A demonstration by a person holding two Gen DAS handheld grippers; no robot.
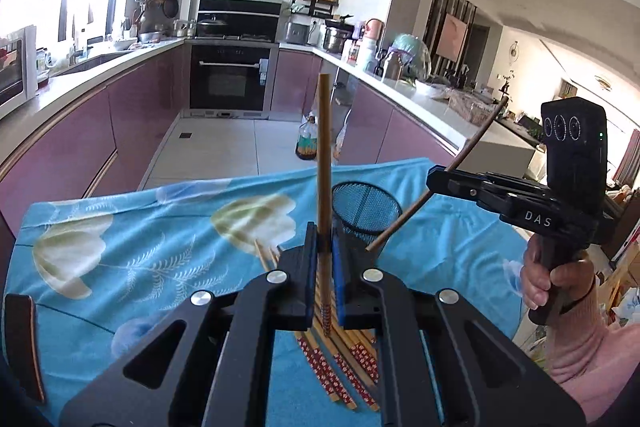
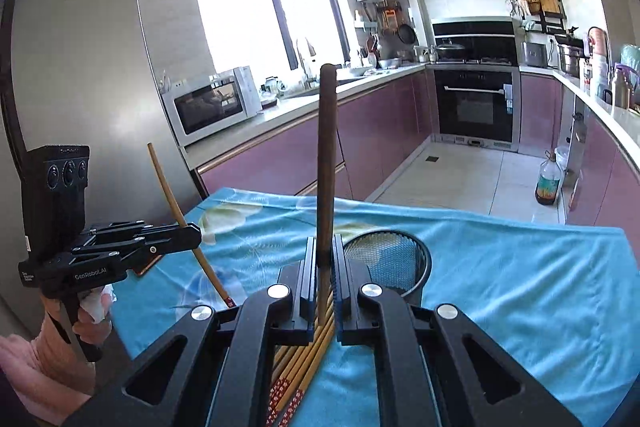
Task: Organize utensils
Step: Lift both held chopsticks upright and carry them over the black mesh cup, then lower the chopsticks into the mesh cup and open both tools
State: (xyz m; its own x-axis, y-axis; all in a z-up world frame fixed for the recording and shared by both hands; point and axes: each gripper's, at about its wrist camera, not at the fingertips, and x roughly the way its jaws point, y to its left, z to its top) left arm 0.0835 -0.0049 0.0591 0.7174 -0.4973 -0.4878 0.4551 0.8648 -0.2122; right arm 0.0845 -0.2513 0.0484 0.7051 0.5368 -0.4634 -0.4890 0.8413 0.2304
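- Left tool (image 1: 325, 247) gripped a light chopstick (image 1: 324, 163) upright; right tool (image 2: 325, 259) clamped a dark chopstick (image 2: 326, 163), both raised near the mesh cup (image 1: 366, 207), seemingly for dropping in.
- Other chopsticks (image 1: 340, 367) lay on the table (image 1: 120, 259).

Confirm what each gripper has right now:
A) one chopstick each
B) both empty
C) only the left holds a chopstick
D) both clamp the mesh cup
A: the left gripper pinches a light chopstick, the right gripper a dark chopstick; the mesh cup stands free on the cloth.
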